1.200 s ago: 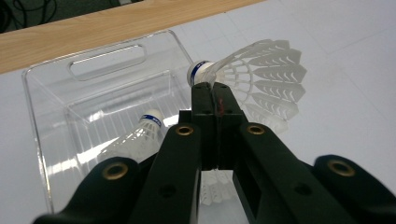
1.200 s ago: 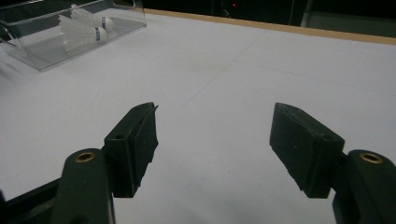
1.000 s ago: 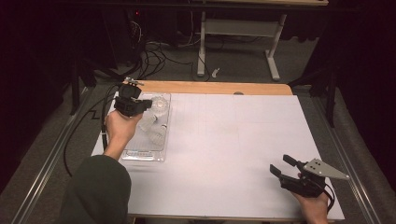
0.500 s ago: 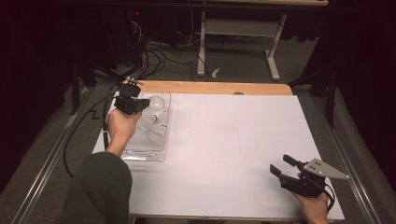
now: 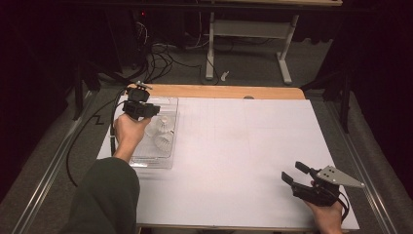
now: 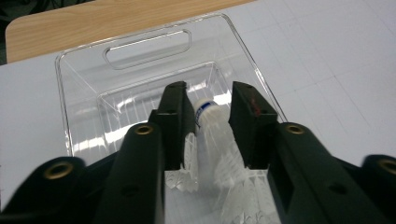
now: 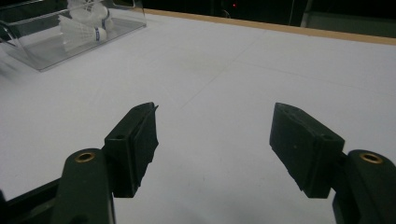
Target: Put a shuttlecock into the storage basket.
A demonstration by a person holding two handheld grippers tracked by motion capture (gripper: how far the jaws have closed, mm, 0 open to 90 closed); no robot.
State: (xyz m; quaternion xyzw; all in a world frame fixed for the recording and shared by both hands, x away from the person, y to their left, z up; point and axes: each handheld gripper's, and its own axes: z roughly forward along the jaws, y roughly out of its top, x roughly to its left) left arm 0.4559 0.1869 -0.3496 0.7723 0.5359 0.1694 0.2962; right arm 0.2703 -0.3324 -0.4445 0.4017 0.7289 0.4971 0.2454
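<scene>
- Dark floor, trailing cables and a grey table frame are lying beyond the far wooden edge; you are working at a white paper-covered tabletop point(image 5: 243, 146) that is bare across its middle and right side.
- You are holding the left gripper point(image 6: 208, 100) over the clear plastic tray with a handle slot point(image 6: 147, 45), which is sitting at the table's left edge near the far corner.
- Its jaws have just been opening. The white feathered shuttlecock with a blue-banded cork point(image 6: 210, 126) is lying between them, cork pointing away from you; it looks touching or very near the left-hand jaw and apart from the right-hand one, so I am judging it released into the tray.
- A second white shuttlecock point(image 5: 164, 142) is lying in the same tray, just nearer you.
- The step in hand appears to be the drop-off. The next move is calling for a straight lift clear of the tray, jaws kept apart so that the feathers are not snagging.
- You are resting the right gripper point(image 7: 215, 140) low at the near right corner, jaws wide with nothing between them, pointing toward the tray.
- Tray walls are crowding the left jaws on both sides; open room is lying to the right.
- The right hand is sitting close to the table's near edge.
</scene>
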